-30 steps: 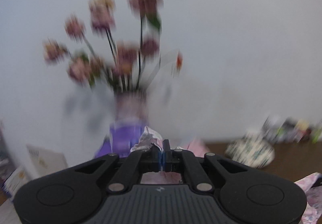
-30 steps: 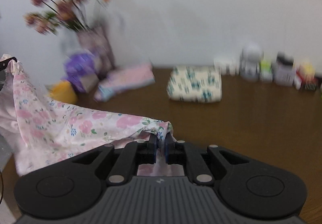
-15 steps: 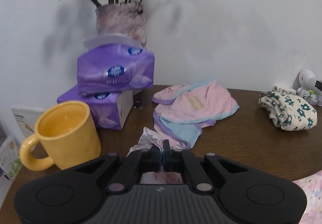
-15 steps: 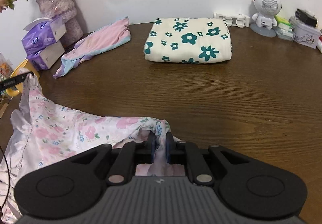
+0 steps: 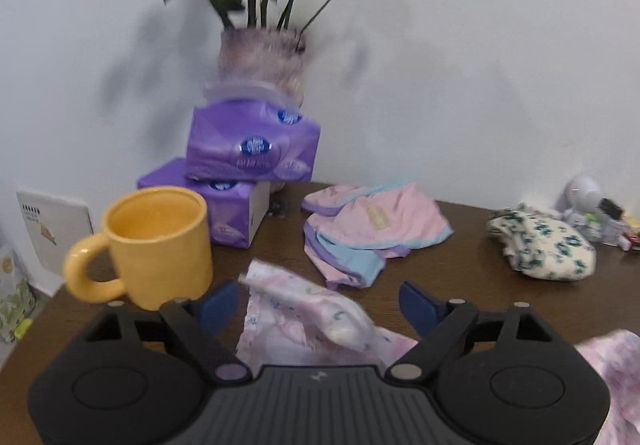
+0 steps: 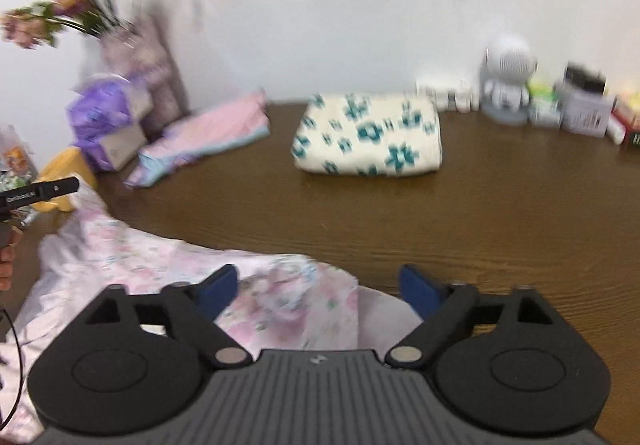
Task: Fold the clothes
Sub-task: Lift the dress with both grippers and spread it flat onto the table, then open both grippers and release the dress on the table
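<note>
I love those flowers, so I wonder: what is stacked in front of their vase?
Two purple tissue packs are stacked there, the upper one with a tissue sticking up. They cover the lower part of the vase, so its base cannot be seen. A yellow mug stands nearer.

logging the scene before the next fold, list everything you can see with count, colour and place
floral garment: 1, pale pink, near table edge, under both grippers
folded cloth: 1, cream with teal flowers, table centre back
pink garment: 1, pink, blue and purple trim, by the tissues
tissue packs: 2, purple, stacked
mug: 1, yellow, left
vase of flowers: 1, pinkish, by wall
robot figurine: 1, white, back right
table: 1, brown wood
left gripper: black, just opened
right gripper: black, just opened
</note>
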Demonstrator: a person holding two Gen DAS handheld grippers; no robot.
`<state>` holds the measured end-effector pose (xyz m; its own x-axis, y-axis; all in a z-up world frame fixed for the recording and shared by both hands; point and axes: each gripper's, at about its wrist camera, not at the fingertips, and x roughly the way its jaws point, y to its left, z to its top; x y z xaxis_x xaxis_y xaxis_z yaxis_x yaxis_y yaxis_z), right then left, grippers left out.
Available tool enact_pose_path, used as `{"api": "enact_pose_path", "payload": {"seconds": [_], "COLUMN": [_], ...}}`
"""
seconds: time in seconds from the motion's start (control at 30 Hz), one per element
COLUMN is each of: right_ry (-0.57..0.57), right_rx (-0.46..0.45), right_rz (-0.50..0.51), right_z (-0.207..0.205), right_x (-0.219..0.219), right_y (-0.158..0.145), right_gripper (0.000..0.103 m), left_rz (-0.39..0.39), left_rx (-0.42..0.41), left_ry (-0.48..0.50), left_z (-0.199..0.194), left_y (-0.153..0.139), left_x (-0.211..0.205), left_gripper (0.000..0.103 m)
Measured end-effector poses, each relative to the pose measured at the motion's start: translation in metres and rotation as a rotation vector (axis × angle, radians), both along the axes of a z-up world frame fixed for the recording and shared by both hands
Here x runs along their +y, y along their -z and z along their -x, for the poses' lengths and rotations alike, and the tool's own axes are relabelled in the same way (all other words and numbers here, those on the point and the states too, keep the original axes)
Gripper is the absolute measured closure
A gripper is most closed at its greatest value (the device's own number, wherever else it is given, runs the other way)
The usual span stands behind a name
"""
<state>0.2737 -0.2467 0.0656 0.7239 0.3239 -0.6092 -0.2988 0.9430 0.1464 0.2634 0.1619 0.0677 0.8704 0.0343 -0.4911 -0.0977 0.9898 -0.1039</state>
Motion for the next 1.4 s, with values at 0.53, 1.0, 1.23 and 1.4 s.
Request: {"api": "enact_pose_path", "payload": {"seconds": [0.53, 1.0, 1.23, 1.4], "right_ry": [-0.030, -0.080, -0.137, -0.137], "right_rx": [-0.162, -0.142, -0.104, -0.106], "right_rz": [0.004, -0.081, 0.101, 0.144], "right_z": [0.183, 0.222, 0.200, 0.188], "right_x": [0.028, 0.041, 0.054, 0.056], "right_y": [0.023, 0.048, 0.054, 0.057], "right_gripper": [0.000, 0.000, 0.001, 0.003], "left_rz": [0.108, -0.023, -0.123, -0.139], "left_rx": [0.044, 0.055, 0.049, 0.044], "left_ry": [0.134, 0.212, 0.218, 0.222], "left_z": [0.187, 0.251, 0.254, 0.255], "left_y": [0.025, 0.057, 0.063, 0.065], "left_x": [-0.041, -0.083, -0.092, -0.092], "left_gripper": [0.007, 0.007, 0.007, 0.009]}}
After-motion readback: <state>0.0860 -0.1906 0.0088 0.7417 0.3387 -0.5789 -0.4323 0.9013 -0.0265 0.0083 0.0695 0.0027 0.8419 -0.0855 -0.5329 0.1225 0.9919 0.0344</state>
